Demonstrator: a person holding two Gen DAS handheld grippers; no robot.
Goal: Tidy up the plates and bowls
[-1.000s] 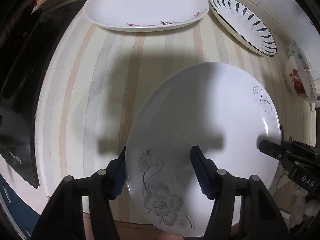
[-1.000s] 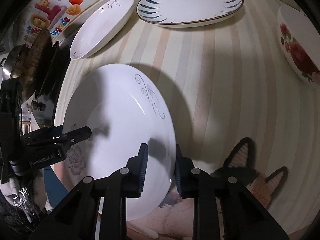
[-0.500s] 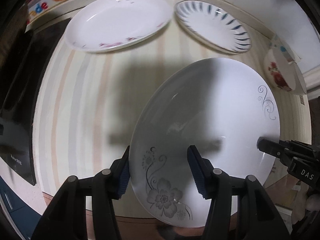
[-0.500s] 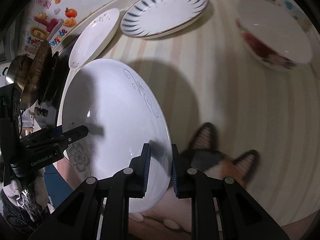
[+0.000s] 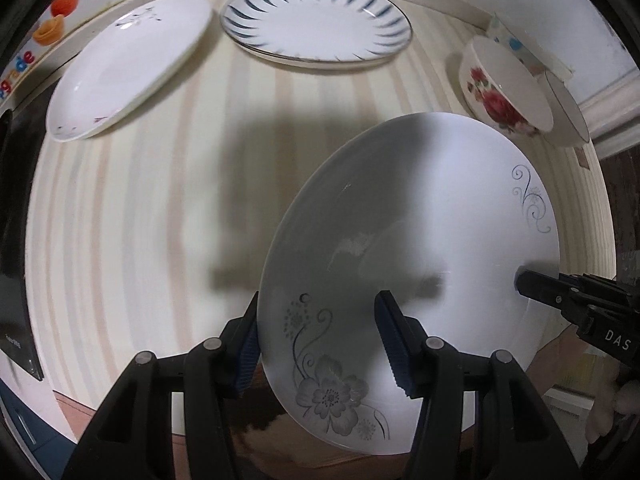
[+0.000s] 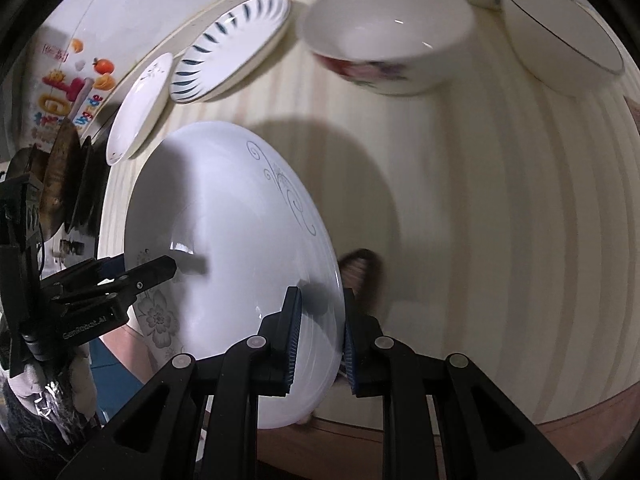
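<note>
Above the striped surface [image 5: 132,216], my left tool [image 5: 320,344] and right tool [image 6: 318,338] pinch opposite rims of the floral plate [image 5: 420,248]; the blue-leaf plate [image 5: 316,24] lies ahead.

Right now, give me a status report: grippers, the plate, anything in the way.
Left gripper and right gripper both shut on the flowered plate, held tilted above the table. Two plates and two bowls sit ahead.

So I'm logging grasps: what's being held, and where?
The grey-flowered white plate, by its rim: left gripper at the flower edge, right gripper on the opposite edge.
</note>
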